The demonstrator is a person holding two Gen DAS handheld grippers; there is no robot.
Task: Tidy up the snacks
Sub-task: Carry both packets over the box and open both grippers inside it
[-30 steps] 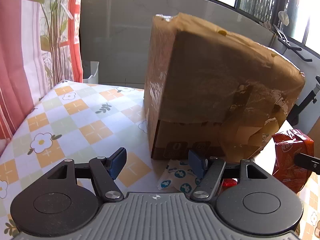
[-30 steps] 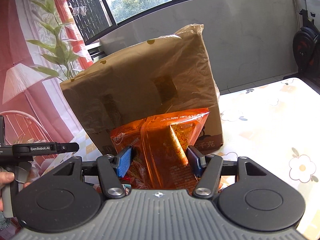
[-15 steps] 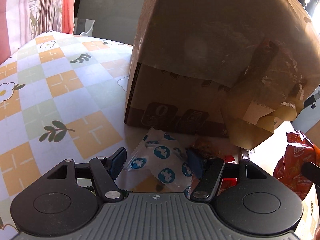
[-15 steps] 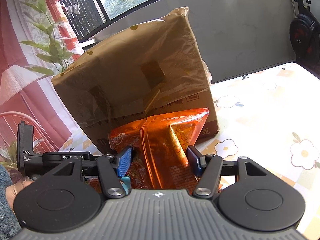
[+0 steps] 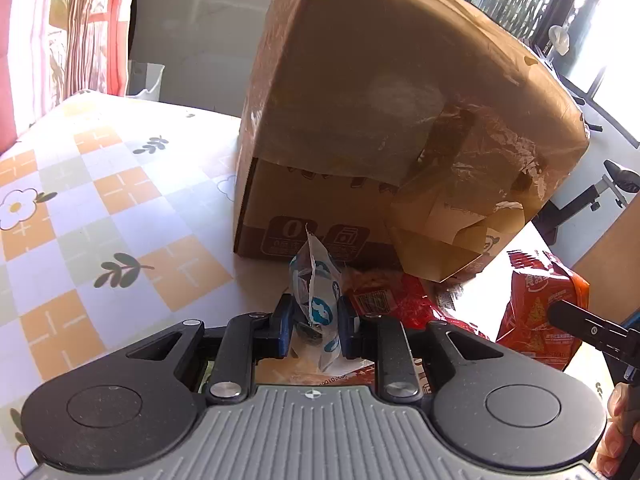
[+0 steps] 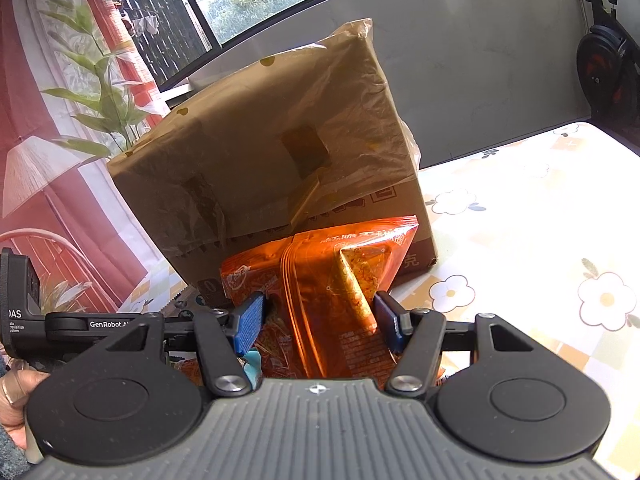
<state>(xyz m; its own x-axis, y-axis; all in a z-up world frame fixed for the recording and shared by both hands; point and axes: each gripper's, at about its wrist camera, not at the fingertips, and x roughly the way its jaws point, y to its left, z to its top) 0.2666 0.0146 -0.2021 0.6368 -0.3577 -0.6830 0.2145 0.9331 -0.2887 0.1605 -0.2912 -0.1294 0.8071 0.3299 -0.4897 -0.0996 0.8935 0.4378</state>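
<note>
The left gripper (image 5: 313,330) is closing its fingers on a small white packet (image 5: 314,300) with blue dots, pinched upright just in front of the cardboard box (image 5: 384,120) on the worktop (image 5: 120,216). The right gripper (image 6: 320,322) holds an orange snack bag (image 6: 332,280) between half-open fingers. Next, probably, comes lifting each over the box's rim. The box's opening is out of view, and the red packets (image 5: 400,304) beneath are partly hidden.
</note>
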